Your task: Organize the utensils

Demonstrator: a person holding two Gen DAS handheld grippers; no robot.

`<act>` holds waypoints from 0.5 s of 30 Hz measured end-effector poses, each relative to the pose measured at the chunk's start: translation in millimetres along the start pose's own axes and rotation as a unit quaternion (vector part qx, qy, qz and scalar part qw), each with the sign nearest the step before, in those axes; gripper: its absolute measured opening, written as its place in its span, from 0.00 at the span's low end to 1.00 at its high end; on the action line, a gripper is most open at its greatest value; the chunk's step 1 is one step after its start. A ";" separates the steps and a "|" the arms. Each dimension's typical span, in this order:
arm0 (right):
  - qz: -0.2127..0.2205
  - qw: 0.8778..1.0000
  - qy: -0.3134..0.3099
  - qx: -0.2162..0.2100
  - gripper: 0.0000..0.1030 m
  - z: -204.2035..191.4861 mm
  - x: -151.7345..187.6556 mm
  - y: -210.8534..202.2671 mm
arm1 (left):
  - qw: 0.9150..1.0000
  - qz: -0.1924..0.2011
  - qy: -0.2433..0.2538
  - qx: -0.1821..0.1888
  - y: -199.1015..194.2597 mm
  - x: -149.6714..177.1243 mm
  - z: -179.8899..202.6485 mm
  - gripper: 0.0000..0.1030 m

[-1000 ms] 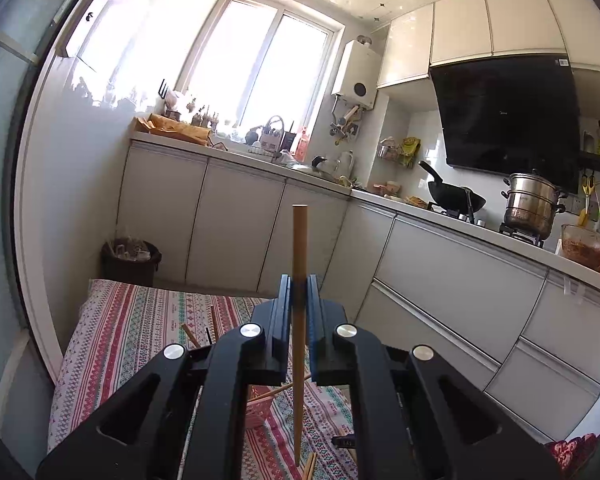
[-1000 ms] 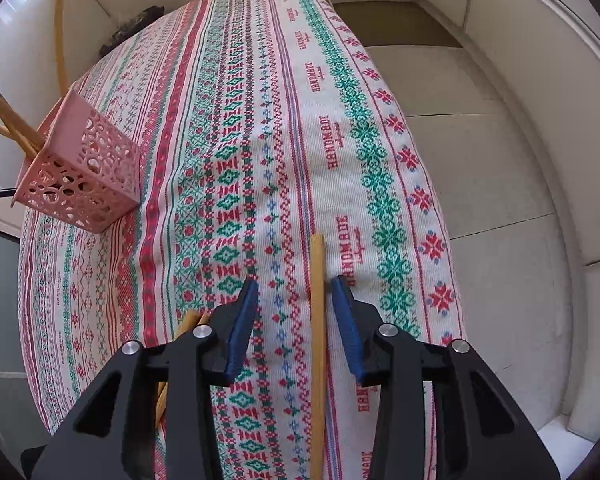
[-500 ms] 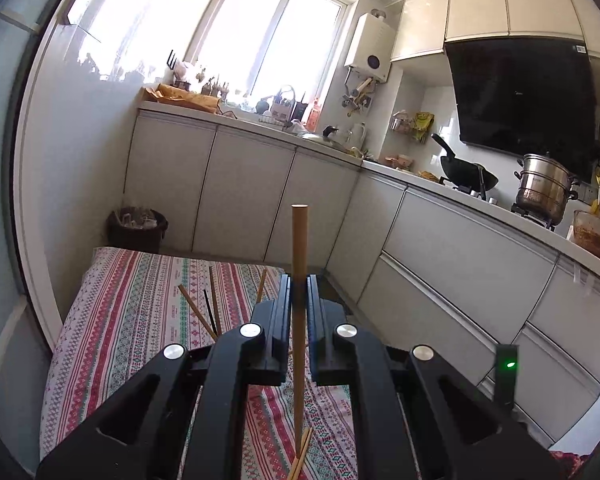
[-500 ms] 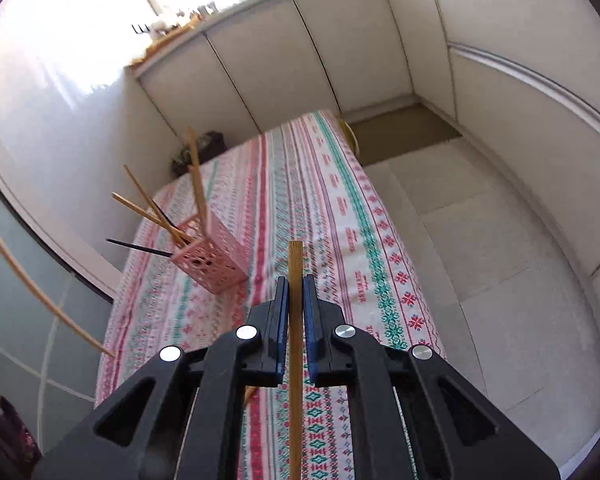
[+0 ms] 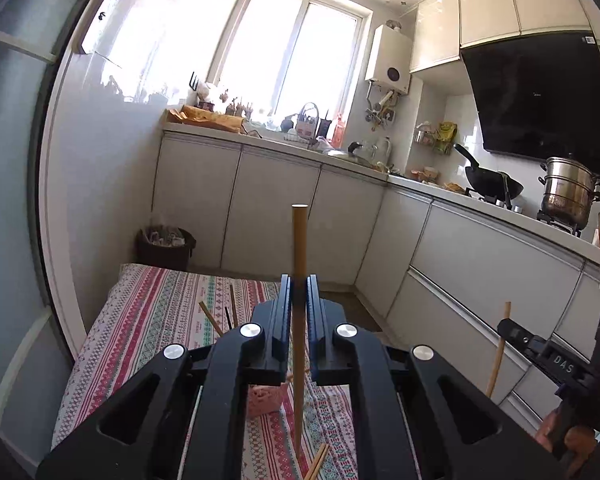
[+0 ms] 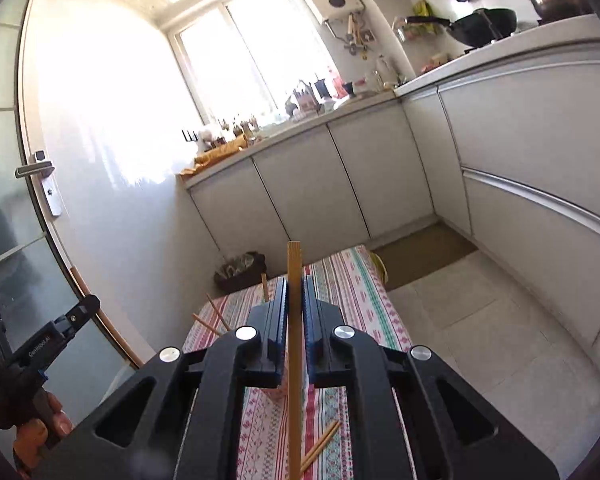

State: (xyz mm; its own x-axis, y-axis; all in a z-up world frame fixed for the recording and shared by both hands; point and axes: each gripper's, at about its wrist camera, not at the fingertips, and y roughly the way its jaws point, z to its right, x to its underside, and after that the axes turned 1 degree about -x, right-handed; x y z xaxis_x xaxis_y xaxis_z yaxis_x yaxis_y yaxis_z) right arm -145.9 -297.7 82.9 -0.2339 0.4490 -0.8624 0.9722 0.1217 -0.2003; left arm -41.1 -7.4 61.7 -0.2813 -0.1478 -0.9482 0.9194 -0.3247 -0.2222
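Observation:
My left gripper (image 5: 299,294) is shut on a wooden chopstick (image 5: 299,248) that stands upright between its jaws, above the striped tablecloth (image 5: 152,320). My right gripper (image 6: 295,294) is shut on another wooden chopstick (image 6: 294,264), also upright. A pink perforated holder (image 5: 264,400) sits on the cloth below the left jaws, mostly hidden, with several chopsticks (image 5: 212,318) sticking out of it. Two loose chopsticks (image 6: 320,446) lie on the cloth near the front. The right gripper with its chopstick also shows in the left wrist view (image 5: 504,330).
White kitchen cabinets (image 5: 276,216) run along the back and right. A dark waste bin (image 5: 164,242) stands beyond the table's far end. A wok (image 5: 490,184) and steel pot (image 5: 570,196) sit on the counter. A glass door (image 6: 16,220) is at the left.
My right gripper closed on a chopstick on the cloth and lifted it, tilting from looking down to looking across the kitchen. My left gripper kept its chopstick and shifted slightly.

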 end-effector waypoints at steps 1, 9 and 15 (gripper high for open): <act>0.016 1.000 -0.003 0.000 0.07 -3.8 -3.2 0.3 | 1.000 0.010 0.003 -0.006 4.3 -2.5 1.0 0.06; 0.081 0.997 -0.008 -0.004 0.07 -19.2 -28.5 30.6 | 0.998 0.049 0.009 -0.031 62.2 -11.6 0.8 0.07; 0.070 0.997 -0.019 -0.012 0.07 -18.8 -26.5 72.1 | 0.999 0.032 -0.011 -0.018 103.7 -11.6 -13.7 0.07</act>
State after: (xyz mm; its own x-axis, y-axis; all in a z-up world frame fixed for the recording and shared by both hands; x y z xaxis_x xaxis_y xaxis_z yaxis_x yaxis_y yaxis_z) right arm -69.9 -284.1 100.1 -0.0950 0.4292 -0.8982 0.9944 0.0825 -0.0658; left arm 61.3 -26.6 46.6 -0.2276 -0.1882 -0.9554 0.9446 -0.2811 -0.1696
